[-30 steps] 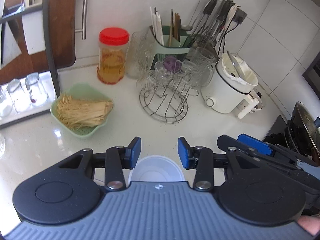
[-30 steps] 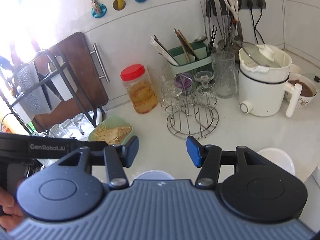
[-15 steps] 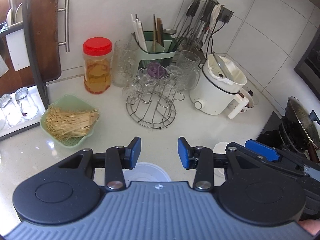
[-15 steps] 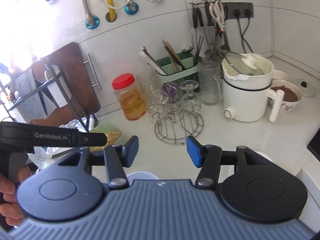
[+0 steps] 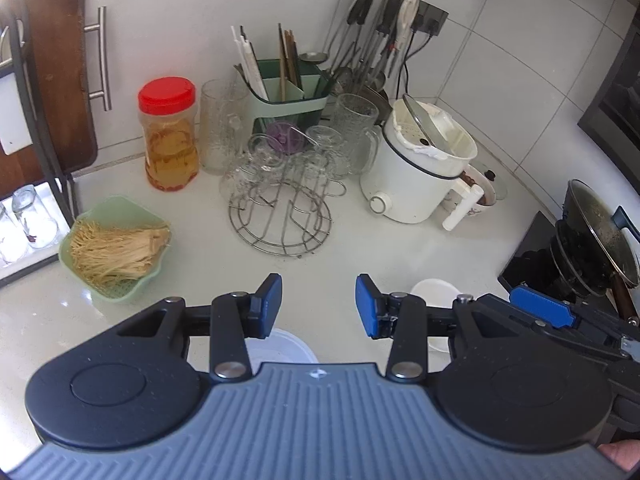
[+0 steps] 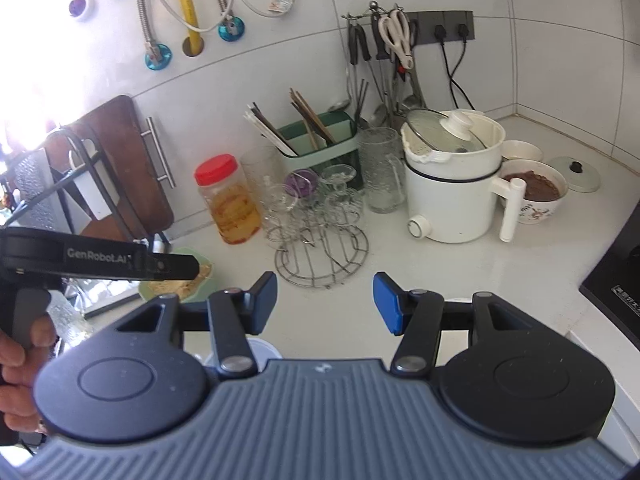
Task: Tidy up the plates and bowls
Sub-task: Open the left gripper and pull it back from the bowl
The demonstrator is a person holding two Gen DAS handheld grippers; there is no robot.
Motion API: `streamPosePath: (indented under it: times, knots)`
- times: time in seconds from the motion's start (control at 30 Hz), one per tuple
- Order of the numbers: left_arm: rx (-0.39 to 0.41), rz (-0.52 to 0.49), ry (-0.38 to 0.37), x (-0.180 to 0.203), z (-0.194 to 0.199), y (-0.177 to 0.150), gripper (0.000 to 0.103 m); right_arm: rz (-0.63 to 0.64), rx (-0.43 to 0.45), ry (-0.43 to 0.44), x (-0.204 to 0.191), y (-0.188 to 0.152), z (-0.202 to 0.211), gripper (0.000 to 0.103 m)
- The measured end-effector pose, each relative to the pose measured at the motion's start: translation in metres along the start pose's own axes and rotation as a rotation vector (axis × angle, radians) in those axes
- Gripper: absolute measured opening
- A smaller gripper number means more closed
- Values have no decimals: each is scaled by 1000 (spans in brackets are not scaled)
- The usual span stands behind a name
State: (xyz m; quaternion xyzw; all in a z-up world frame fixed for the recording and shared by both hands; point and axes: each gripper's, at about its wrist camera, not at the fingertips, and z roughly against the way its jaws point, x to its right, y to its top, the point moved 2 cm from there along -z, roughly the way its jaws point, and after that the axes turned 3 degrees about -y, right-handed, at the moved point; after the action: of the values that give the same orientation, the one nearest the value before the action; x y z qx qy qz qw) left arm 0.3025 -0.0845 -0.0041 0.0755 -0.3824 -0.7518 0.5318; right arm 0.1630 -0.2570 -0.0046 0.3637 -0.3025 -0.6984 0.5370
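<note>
Currently, from the left wrist view, my left gripper (image 5: pixel 318 300) hangs over the counter (image 5: pixel 380 248) with its jaws parted and nothing between the pads. A white bowl (image 5: pixel 282 346) sits on the counter just under the near edge of the jaws, mostly hidden by the gripper body. A second white dish (image 5: pixel 434 290) lies to the right, partly behind the right finger; whether it is a plate or a bowl I cannot tell. My right gripper (image 5: pixel 540 312) shows at the right edge, beside the stove (image 5: pixel 532 252). A green basket (image 5: pixel 116 246) of noodles sits at left, well apart from both white pieces. A glass rack (image 5: pixel 280 220) and a cooker (image 5: pixel 420 176) stand further back.

From the right wrist view, my right gripper (image 6: pixel 325 304) is likewise released and empty. The rim of the white bowl (image 6: pixel 260 350) peeks out below its left finger. My left gripper (image 6: pixel 120 260) crosses the left side, held by a hand (image 6: pixel 24 364). Behind the cooker (image 6: pixel 452 188), a bowl of brown food (image 6: pixel 534 192) and a small empty bowl (image 6: pixel 522 150) stand touching or nearly so.

Judged step: positioning before a first pick; no dish is held. The next move calls for lowering one gripper onto a white rim and clenching on the thin wall squarely, since a glazed rim may slip.
</note>
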Motion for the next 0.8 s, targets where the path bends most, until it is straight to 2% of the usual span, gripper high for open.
streamPosePath:
  times: [0.47,0.67,0.8]
  knots:
    - [-25,-18,-60,39,-28,-17,46,-17,-17,-81,41,-11,6,56]
    - [-40,-11,-57,41,-44,-17,46,-25,-47,-104,56,-23,3,56]
    - [-36,-51,-55,49,-60,-21,46,-32,-63,-134,73,-32,0,56]
